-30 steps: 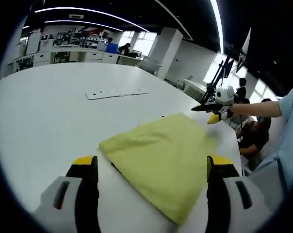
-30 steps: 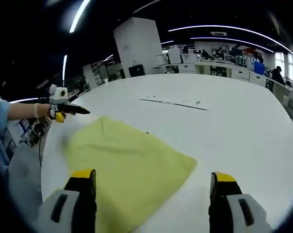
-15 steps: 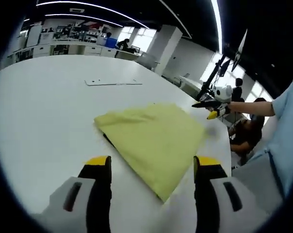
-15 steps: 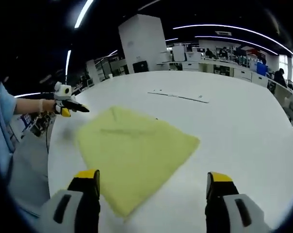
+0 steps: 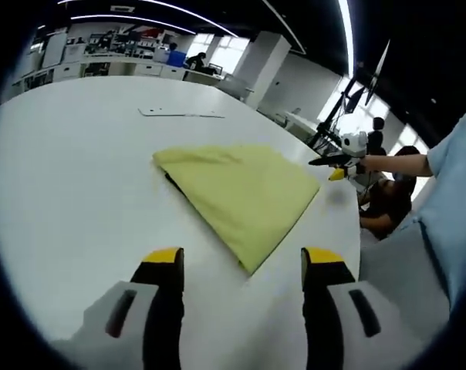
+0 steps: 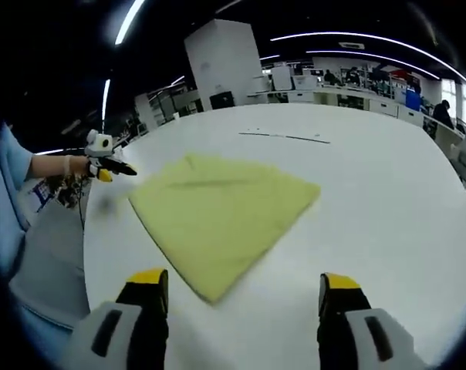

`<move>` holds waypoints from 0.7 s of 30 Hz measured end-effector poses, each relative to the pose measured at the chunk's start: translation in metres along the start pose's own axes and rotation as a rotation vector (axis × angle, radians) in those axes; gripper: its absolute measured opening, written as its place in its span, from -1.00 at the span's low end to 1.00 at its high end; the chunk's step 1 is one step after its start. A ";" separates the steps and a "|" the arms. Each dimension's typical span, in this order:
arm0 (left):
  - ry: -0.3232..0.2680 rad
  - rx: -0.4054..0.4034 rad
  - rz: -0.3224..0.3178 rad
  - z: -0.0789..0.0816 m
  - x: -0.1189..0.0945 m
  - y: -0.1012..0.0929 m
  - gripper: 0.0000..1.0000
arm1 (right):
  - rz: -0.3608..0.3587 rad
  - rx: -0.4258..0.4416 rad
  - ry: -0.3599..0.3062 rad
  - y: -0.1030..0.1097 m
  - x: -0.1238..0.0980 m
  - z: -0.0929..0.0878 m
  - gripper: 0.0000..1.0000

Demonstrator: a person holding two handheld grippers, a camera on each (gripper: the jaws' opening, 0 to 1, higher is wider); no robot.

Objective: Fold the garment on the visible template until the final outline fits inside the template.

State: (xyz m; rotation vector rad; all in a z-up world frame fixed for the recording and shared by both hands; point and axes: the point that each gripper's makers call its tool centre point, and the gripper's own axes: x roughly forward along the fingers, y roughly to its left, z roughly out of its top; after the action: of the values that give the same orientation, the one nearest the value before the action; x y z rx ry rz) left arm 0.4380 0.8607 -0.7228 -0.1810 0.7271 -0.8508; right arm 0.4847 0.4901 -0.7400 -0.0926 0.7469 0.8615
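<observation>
A: What's closest to us?

B: The left gripper (image 5: 241, 270) and the right gripper (image 6: 241, 289). Both have their yellow-tipped jaws spread wide apart, and nothing is in them. They hang over the white table (image 5: 71, 169), short of the cloth.

A: Where is the garment?

B: The yellow-green garment (image 5: 244, 193) lies flat on the table, just past the jaws. It is folded into a neat flat shape. A thin dark strip (image 5: 171, 183) peeks out under one edge in the left gripper view. That may be the template, but I cannot tell for sure.

A: So which step are we on?

B: I think the folding looks nearly done or done. The next move should be a check that no cloth sticks out past the template. If some does, a gripper has to come down, pinch that edge and tuck it in.

A: Do the two views show different things?

B: Yes. The left gripper view shows the dark strip and people sitting past the table edge. The right gripper view shows a fold line across the garment (image 6: 217, 212). Far off lies a flat white strip (image 5: 180, 114).
</observation>
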 end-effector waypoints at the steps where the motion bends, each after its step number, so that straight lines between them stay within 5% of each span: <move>1: 0.003 -0.005 -0.003 -0.001 0.000 -0.001 0.10 | 0.006 0.005 -0.002 0.002 0.000 0.000 0.53; 7: 0.028 -0.012 -0.016 -0.013 0.008 -0.007 -0.08 | 0.044 0.013 0.011 0.013 0.002 -0.005 0.32; 11: 0.072 -0.007 -0.009 -0.025 0.013 -0.006 -0.23 | 0.089 0.012 0.037 0.023 0.004 -0.009 -0.07; 21: 0.065 -0.021 -0.006 -0.026 0.020 -0.006 -0.46 | 0.153 0.027 0.076 0.034 0.005 -0.019 -0.62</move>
State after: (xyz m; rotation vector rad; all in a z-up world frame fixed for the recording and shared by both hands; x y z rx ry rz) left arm 0.4264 0.8453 -0.7503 -0.1749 0.7973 -0.8579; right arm 0.4522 0.5089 -0.7498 -0.0444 0.8444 0.9979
